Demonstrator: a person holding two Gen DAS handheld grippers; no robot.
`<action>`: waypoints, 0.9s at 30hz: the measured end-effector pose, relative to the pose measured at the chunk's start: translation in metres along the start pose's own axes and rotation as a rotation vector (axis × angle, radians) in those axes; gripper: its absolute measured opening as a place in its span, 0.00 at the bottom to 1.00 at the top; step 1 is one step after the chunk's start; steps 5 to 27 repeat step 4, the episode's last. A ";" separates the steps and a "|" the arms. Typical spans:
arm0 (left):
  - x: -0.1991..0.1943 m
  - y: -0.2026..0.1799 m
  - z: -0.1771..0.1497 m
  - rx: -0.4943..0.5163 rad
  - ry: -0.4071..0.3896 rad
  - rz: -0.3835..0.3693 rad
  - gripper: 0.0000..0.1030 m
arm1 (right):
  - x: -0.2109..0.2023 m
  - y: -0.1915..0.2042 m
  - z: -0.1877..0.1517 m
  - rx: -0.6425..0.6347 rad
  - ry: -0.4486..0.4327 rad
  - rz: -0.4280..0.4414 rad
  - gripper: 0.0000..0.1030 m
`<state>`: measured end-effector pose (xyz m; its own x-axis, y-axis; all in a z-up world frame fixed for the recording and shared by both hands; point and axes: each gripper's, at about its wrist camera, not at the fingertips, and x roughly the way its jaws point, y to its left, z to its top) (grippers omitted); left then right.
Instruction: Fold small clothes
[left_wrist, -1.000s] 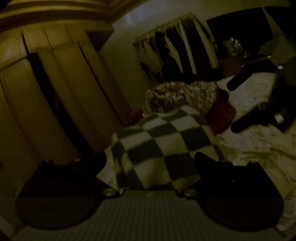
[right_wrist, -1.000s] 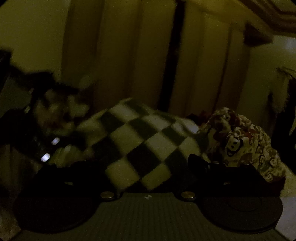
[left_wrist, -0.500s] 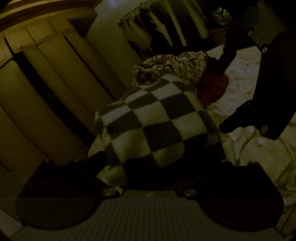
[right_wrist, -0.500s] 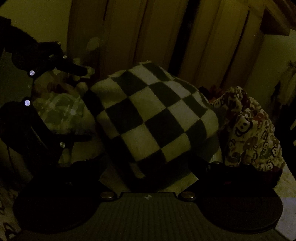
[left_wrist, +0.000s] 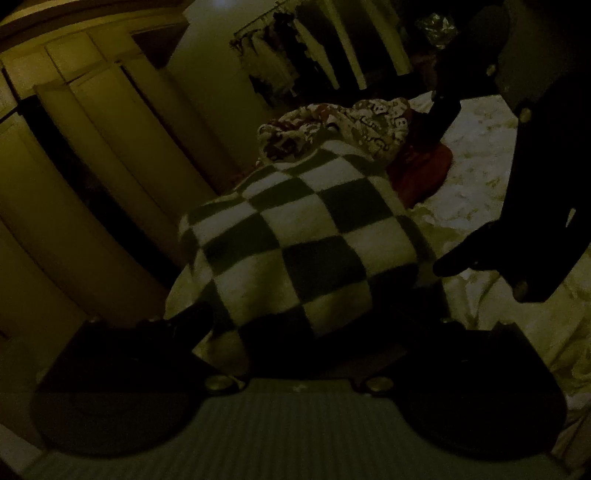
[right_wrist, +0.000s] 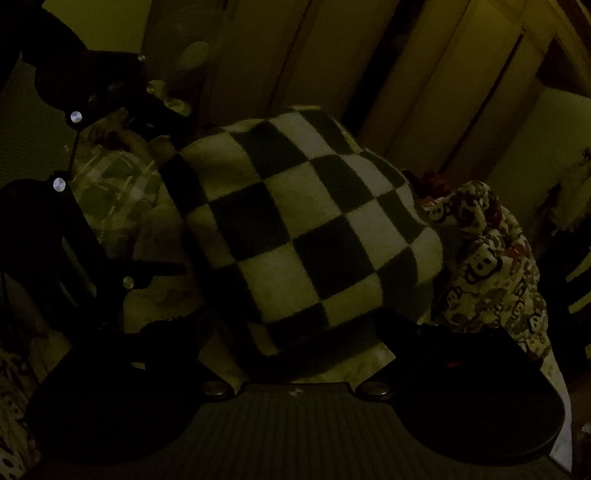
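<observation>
Mid-fold, judged: checkered garment (left_wrist: 306, 243) lies bunched on the bed sheet (left_wrist: 480, 192) betw. both tools, left gripper (left_wrist: 295, 332) and right gripper (right_wrist: 295, 332) jaws apart w/ cloth between, not clamped; next move needs a firm edge pinch.

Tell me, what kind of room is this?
Probably a bedroom. A pale patterned bedsheet covers a bed, tall wardrobe doors stand beside it, and clothes hang on a rack at the back. A checkered cloth and a cartoon-print garment lie on the bed.
</observation>
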<state>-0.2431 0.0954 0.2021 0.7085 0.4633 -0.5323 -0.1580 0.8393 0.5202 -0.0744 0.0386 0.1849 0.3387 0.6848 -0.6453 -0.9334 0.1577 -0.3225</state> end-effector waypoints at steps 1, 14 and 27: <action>0.000 0.000 0.000 -0.004 -0.008 0.001 1.00 | 0.000 0.000 0.000 0.000 0.000 -0.001 1.00; 0.000 0.001 0.000 -0.007 -0.007 0.009 1.00 | 0.001 0.001 0.000 -0.006 0.003 -0.011 1.00; 0.000 0.001 0.000 -0.007 -0.007 0.009 1.00 | 0.001 0.001 0.000 -0.006 0.003 -0.011 1.00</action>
